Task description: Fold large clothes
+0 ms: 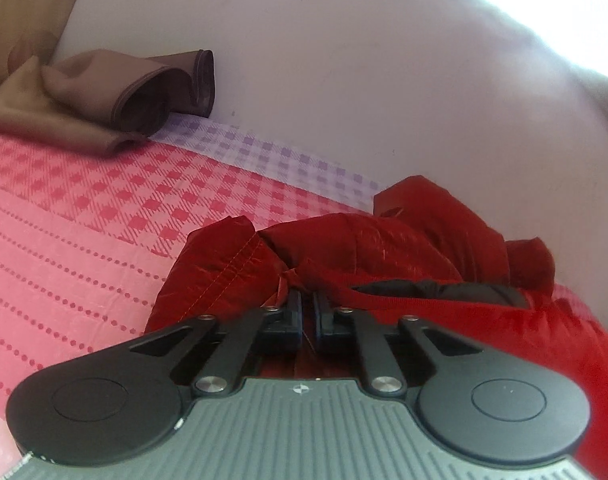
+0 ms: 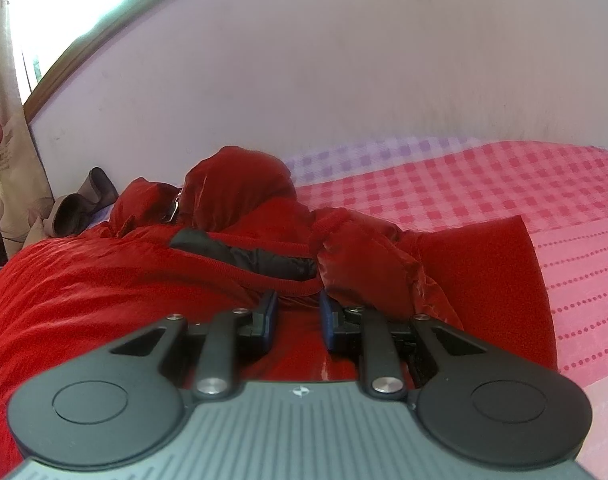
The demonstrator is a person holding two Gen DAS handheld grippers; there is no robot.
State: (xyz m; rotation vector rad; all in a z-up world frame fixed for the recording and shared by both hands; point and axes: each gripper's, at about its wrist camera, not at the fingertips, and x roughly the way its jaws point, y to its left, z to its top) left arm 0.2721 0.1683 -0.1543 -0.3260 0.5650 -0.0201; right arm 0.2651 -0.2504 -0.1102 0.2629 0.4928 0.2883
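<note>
A red puffer jacket (image 1: pixel 383 240) with a black lining lies bunched on the pink checked bedspread (image 1: pixel 84 220). My left gripper (image 1: pixel 307 300) is shut, its jaws nearly together and pinching a fold of the jacket's red fabric. In the right wrist view the same jacket (image 2: pixel 124 280) fills the left and middle, its hood (image 2: pixel 240 188) raised at the far side and its black lining (image 2: pixel 248 258) showing. My right gripper (image 2: pixel 298 304) is part open, its blue pads (image 2: pixel 270 312) set on either side of a ridge of red fabric at the jacket's hem.
A brown garment (image 1: pixel 116 92) lies crumpled at the bed's far left corner against the pale wall (image 1: pixel 343 60); it also shows in the right wrist view (image 2: pixel 80 204). A floral curtain (image 2: pixel 8 140) and a bright window (image 2: pixel 64 8) are at the left. Bare bedspread (image 2: pixel 563 240) lies right of the jacket.
</note>
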